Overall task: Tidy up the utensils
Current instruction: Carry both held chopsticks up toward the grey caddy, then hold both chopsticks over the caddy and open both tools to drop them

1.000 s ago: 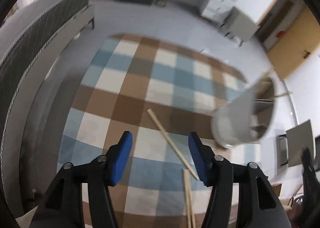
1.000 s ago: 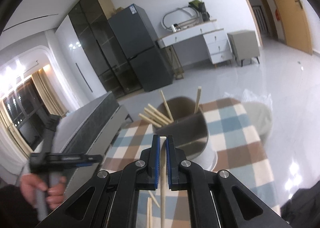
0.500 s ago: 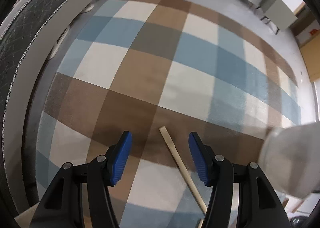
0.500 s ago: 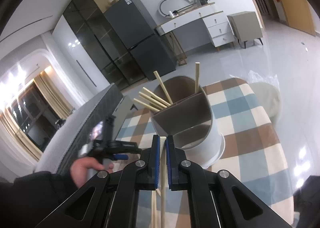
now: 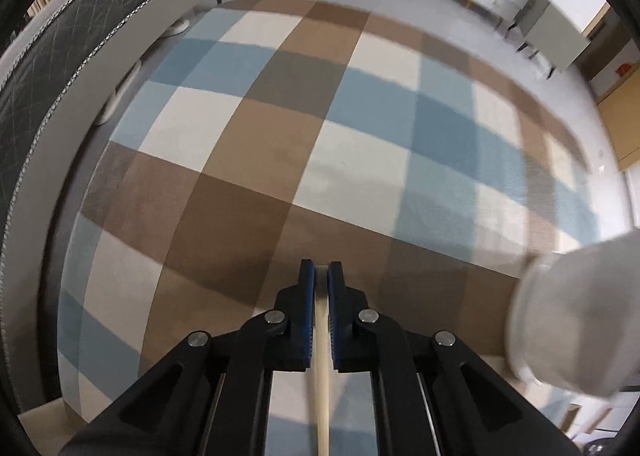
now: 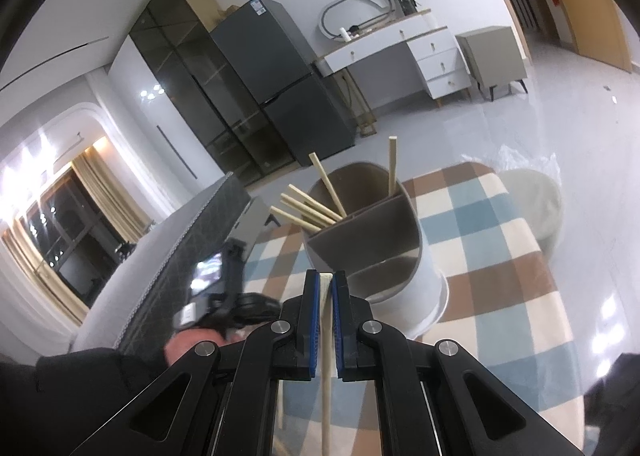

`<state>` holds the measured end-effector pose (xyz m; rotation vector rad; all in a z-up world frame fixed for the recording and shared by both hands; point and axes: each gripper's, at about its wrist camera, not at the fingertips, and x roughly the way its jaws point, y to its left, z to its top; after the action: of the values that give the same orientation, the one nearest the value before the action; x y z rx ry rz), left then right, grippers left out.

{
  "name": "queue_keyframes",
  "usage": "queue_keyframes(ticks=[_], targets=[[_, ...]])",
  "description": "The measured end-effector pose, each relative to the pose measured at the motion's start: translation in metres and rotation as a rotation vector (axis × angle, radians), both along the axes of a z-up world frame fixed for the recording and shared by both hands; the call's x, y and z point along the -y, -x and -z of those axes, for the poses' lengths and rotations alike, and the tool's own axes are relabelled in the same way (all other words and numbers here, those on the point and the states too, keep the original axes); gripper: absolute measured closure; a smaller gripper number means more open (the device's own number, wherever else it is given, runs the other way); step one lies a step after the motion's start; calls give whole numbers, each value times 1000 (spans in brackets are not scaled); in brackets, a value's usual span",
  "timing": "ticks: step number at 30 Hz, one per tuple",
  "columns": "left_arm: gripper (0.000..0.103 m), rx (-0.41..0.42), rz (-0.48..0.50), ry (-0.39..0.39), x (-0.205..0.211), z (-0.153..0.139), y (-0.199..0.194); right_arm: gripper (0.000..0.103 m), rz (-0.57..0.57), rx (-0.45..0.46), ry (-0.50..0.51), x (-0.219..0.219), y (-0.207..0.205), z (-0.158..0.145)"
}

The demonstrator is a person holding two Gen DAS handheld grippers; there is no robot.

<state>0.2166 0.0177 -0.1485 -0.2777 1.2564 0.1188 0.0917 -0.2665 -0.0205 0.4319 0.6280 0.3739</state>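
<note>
Now left tongs [image 5: 321,270] just clamped chopstick [image 5: 322,376]; checked rug [image 5: 280,144] open ahead

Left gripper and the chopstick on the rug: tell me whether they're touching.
Touching. The left wrist view shows the left gripper with both blue pads just closed against the chopstick running between them.

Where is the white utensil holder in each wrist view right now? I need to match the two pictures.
Left wrist: the utensil holder is a blurred white shape at the right edge, lower half, right of the left gripper.
Right wrist: the holder stands in the centre, just beyond the right gripper, with chopsticks in its back compartment.
Shared landmark: the checked rug under the holder.
</note>
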Motion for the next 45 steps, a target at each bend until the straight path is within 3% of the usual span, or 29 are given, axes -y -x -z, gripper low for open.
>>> queue_keyframes(ticks=[9,15,20,34,45], targets=[[101,155,69,142,-11,-82,68,98,18,44,49,-4,12,-5],[102,283,125,212,0,-132,105,98,11,132,100,-14,29,-21],[102,328,189,215,12,-140,110,98,14,142,115,-20,39,-24],[102,351,287,201,21,-153,134,98,29,152,137,-21,51,-25],[102,408,402,208,46,-201,142,98,35,238,169,-13,39,-57]])
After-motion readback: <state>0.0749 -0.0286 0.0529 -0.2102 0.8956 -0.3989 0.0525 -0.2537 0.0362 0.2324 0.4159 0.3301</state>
